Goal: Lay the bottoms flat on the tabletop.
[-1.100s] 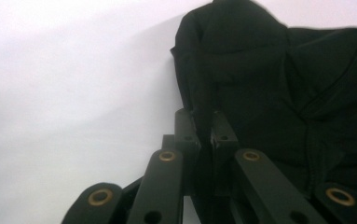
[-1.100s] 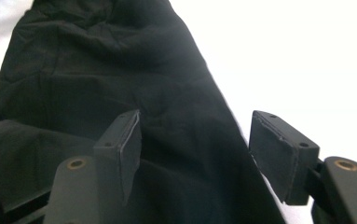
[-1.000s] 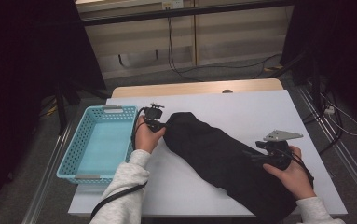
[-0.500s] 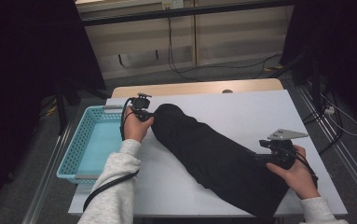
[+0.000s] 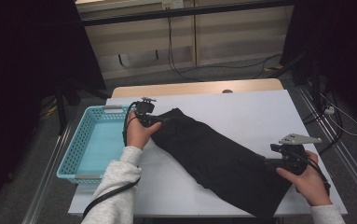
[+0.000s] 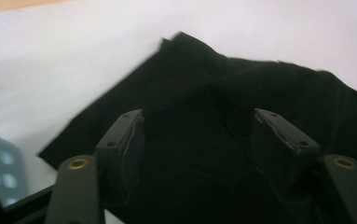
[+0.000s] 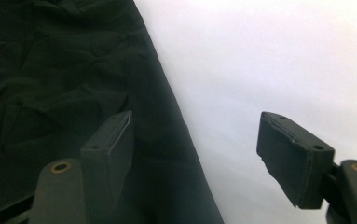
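Now your left gripper (image 6: 197,154) has just been opening, its jaws wide over the long black folded cloth (image 5: 218,156) mid-table; your right gripper (image 7: 204,154) gapes, empty, at its near-right end. Unheld, that end overhanging the white table (image 5: 260,112) may slide off.

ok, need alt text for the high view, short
A black garment lies diagonally across a white table, with a hand-held gripper at each end: the left hand-held gripper at its upper end, the right hand-held gripper near its lower end. A light blue basket sits at the table's left edge.
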A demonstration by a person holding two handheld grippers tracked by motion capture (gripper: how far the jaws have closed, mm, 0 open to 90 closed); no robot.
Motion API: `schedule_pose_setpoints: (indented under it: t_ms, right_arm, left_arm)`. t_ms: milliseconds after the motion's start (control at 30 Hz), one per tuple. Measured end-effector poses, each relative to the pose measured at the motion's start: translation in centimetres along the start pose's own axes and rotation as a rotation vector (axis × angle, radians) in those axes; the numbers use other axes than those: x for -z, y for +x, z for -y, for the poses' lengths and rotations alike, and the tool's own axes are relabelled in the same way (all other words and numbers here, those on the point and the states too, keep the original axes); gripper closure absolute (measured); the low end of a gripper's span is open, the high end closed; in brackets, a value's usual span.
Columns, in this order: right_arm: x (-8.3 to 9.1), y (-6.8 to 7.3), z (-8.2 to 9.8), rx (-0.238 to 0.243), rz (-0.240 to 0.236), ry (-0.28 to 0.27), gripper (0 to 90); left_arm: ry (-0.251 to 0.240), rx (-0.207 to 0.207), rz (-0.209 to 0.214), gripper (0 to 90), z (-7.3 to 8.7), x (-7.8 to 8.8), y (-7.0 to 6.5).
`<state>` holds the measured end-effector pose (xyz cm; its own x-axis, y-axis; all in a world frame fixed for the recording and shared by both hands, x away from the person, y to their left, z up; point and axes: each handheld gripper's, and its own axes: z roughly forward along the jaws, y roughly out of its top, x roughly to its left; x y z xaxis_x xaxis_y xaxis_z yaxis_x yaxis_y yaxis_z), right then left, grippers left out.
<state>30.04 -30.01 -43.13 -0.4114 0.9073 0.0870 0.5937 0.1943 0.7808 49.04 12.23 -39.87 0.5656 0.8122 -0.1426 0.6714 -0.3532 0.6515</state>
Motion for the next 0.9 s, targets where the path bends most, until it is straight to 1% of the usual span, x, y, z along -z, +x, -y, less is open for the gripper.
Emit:
schedule_pose_setpoints:
  t_ms: [167, 200, 300, 333, 367, 467, 500, 567, 600, 633, 667, 700, 733, 767, 833, 900]
  right_arm:
    - [0.6, -0.3, 0.9, -0.012, 0.025, 0.025, 25.2]
    - [0.7, -0.4, 1.1, -0.018, 0.029, 0.03, 24.5]
    - [1.0, -0.5, 1.4, -0.037, 0.05, 0.042, 22.4]
    - [1.1, -0.5, 1.6, -0.042, 0.054, 0.043, 23.2]
    - [1.2, -0.5, 1.7, -0.043, 0.056, 0.05, 24.6]
    - [1.6, -0.5, 2.0, -0.045, 0.07, 0.062, 26.5]
    - [1.7, -0.5, 2.2, -0.046, 0.075, 0.068, 29.3]
    - [2.1, -0.4, 2.4, -0.033, 0.077, 0.065, 36.9]
    - [2.3, -0.3, 2.6, -0.025, 0.077, 0.068, 41.4]
    - [2.5, -0.3, 2.7, -0.015, 0.082, 0.066, 44.1]
    - [2.8, -0.2, 2.8, -0.014, 0.076, 0.066, 47.3]
    - [3.0, -0.2, 2.9, -0.024, 0.07, 0.071, 49.5]
    - [3.3, -0.1, 3.1, -0.024, 0.073, 0.071, 51.1]
    - [3.4, 0.0, 3.3, -0.022, 0.076, 0.074, 53.9]
    - [3.5, 0.1, 3.7, -0.024, 0.076, 0.092, 57.1]
    - [3.3, 0.2, 4.1, -0.016, 0.09, 0.11, 61.1]
  left_arm:
    - [-0.002, -0.041, 0.048, 31.4, 0.5, -0.3, -1.8]
    - [-0.005, -0.042, 0.055, 30.4, 0.6, -0.4, -2.1]
    - [-0.004, -0.064, 0.077, 28.0, 1.0, -0.8, -3.1]
    - [0.003, -0.079, 0.078, 27.5, 1.1, -0.9, -3.3]
    - [0.011, -0.085, 0.088, 26.8, 1.3, -1.1, -3.4]
    - [0.013, -0.092, 0.109, 25.8, 1.8, -1.6, -3.8]
    - [0.011, -0.093, 0.112, 25.5, 2.0, -1.7, -3.9]
    - [0.011, -0.101, 0.114, 25.1, 2.4, -1.9, -4.0]
    - [0.01, -0.101, 0.118, 25.1, 2.7, -2.0, -4.0]
    - [0.008, -0.102, 0.12, 24.6, 2.9, -2.2, -4.0]
    - [0.004, -0.097, 0.125, 23.7, 3.1, -2.2, -3.9]
    - [0.007, -0.099, 0.124, 22.7, 3.4, -2.3, -3.9]
    - [0.006, -0.094, 0.131, 22.1, 3.6, -2.4, -3.9]
    - [0.008, -0.097, 0.136, 22.1, 3.8, -2.4, -3.8]
    - [0.012, -0.092, 0.138, 22.1, 3.9, -2.6, -3.9]
    - [0.002, -0.098, 0.127, 22.0, 3.9, -2.5, -3.9]
